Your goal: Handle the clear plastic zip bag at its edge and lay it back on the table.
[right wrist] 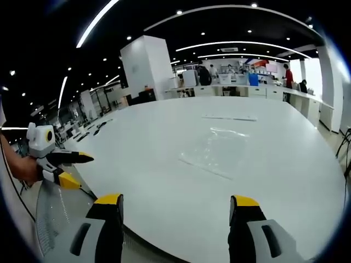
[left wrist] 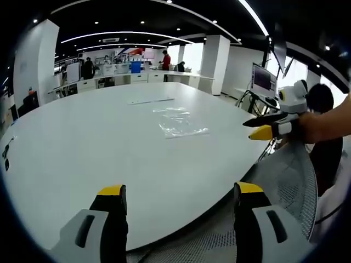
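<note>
A clear plastic zip bag (left wrist: pixel 178 123) lies flat and crumpled on the round white table (left wrist: pixel 82 159), past its middle. My left gripper (left wrist: pixel 181 192) is open and empty, hovering at the near table edge well short of the bag. My right gripper (left wrist: pixel 250 129) comes in from the right, off the table's rim, held by a hand. In the right gripper view the bag (right wrist: pixel 215 149) lies ahead on the table (right wrist: pixel 153 181). There my right gripper (right wrist: pixel 176 200) stands open with nothing between its jaws, and the left gripper (right wrist: pixel 83 171) shows at the left, off the table.
A thin clear strip (left wrist: pixel 151 101) lies beyond the bag, also seen as the strip (right wrist: pixel 230 117). A grey mesh chair back (left wrist: pixel 285 181) sits below the table's near edge. Desks, a pillar (left wrist: pixel 214 63) and people stand far behind.
</note>
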Motion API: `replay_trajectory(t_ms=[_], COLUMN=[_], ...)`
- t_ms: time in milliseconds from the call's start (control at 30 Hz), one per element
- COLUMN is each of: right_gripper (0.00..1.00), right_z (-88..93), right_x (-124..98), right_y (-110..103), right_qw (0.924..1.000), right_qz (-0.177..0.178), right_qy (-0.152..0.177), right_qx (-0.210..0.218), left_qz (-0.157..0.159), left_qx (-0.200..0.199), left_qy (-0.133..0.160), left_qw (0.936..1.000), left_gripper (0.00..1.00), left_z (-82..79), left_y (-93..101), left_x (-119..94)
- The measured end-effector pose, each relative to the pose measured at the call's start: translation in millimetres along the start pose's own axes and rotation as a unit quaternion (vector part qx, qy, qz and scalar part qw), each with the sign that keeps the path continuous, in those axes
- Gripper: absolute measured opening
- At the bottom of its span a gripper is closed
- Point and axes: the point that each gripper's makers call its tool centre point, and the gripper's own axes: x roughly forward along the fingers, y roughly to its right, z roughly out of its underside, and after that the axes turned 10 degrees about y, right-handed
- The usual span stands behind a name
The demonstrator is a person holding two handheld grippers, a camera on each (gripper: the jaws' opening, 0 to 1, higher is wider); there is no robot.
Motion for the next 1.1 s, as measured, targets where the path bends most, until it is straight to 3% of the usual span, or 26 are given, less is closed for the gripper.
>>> replay_trajectory(t_ms=[600,1100], right_gripper=[0.78,0.75], right_z=[-4.0,-7.6], right_x=[13,45], right_y=[13,23], right_qw=[0.9991,0.9957], right_qz=[-0.009,-0.029], right_qy=[-0.021,-0.039], right_qx=[-0.036,-0.079], left_qz=[0.003,0.001], left_qx=[-0.007,-0.002], left_qy=[0.001,0.001], left_qw=[1.0000,1.0000], left_gripper=[0.78,0.78], left_z=[-2.3,-3.8], left_y=[1.7,4.0], left_x=[-3,-4])
